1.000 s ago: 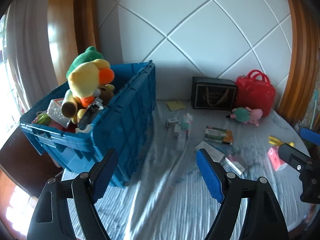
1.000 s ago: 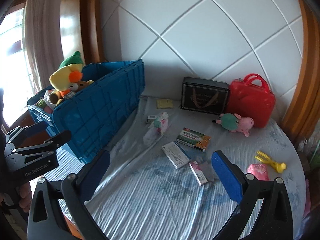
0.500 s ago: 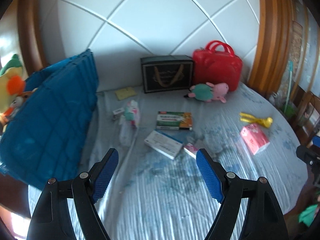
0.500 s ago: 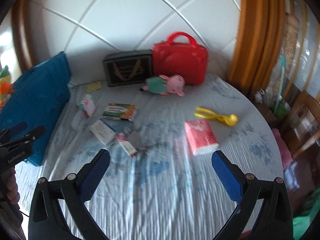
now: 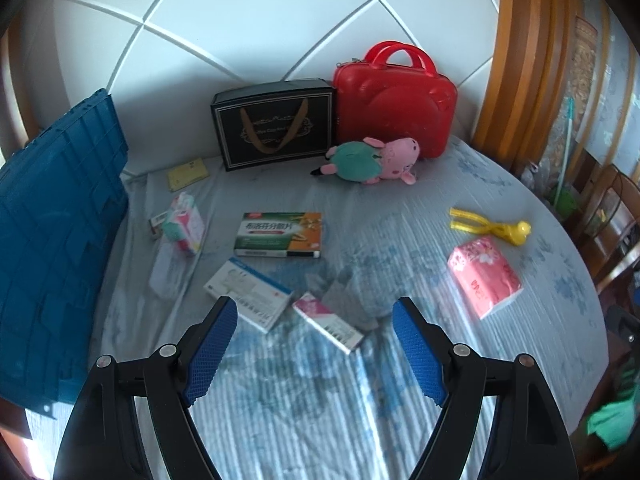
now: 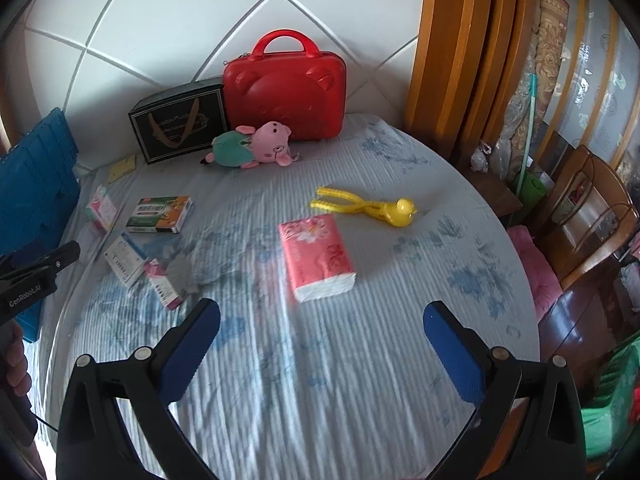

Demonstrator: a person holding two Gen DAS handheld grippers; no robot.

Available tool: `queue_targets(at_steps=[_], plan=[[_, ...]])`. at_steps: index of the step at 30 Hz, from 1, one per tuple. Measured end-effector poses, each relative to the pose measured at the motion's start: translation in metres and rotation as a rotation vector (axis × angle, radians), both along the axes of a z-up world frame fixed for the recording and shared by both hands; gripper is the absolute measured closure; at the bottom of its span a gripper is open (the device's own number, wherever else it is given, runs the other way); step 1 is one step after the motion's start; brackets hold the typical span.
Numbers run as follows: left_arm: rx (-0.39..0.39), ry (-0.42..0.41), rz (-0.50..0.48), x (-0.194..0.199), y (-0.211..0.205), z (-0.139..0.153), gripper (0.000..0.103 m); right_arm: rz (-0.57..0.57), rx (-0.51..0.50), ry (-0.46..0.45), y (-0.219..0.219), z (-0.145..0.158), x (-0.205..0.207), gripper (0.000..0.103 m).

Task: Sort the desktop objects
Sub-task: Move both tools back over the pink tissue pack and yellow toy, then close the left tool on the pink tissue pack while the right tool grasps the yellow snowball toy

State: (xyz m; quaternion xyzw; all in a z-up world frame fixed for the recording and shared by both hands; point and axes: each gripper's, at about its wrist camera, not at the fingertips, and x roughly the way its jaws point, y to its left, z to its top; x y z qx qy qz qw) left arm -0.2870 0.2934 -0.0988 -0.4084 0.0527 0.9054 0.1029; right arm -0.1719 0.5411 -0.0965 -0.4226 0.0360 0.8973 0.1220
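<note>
Loose objects lie on a round table with a blue-patterned cloth [image 5: 304, 400]. My left gripper [image 5: 316, 312] is open and empty above a small pink box [image 5: 326, 322] and a white medicine box [image 5: 248, 294]. A green-orange medicine box [image 5: 280, 234] lies beyond. My right gripper [image 6: 320, 316] is open and empty, just short of a pink tissue pack [image 6: 316, 256]. A yellow duck tong [image 6: 368, 206] and a pink pig plush [image 6: 252, 146] lie farther back. The blue crate [image 5: 52, 232] stands at the left.
A red case [image 5: 396, 96] and a black gift bag [image 5: 276, 124] stand against the white wall. A yellow pad [image 5: 188, 172] and small packets [image 5: 184, 224] lie near the crate. Wooden chairs [image 6: 588, 216] stand past the table's right edge.
Both grippers have swung right, away from the crate and its plush toys, and now face the table's middle and right. Both stay open and empty.
</note>
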Motion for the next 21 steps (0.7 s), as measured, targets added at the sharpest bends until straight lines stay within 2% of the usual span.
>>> queue_targets(at_steps=[5,11,14,21], plan=[[-0.007,-0.025,0.081,-0.011,0.07,-0.028,0.023,0.101,-0.006,-0.029,0.069,-0.021,-0.044,0.0],[-0.004,-0.129,0.191,-0.02,0.164,-0.067,0.023,0.252,-0.022,-0.13,0.151,-0.057,-0.094,0.0],[0.01,-0.179,0.18,-0.02,0.208,-0.082,0.023,0.304,-0.024,-0.186,0.18,-0.075,-0.107,0.0],[-0.06,-0.222,0.152,-0.032,0.272,-0.108,0.023,0.334,-0.073,-0.234,0.216,-0.102,-0.118,0.0]])
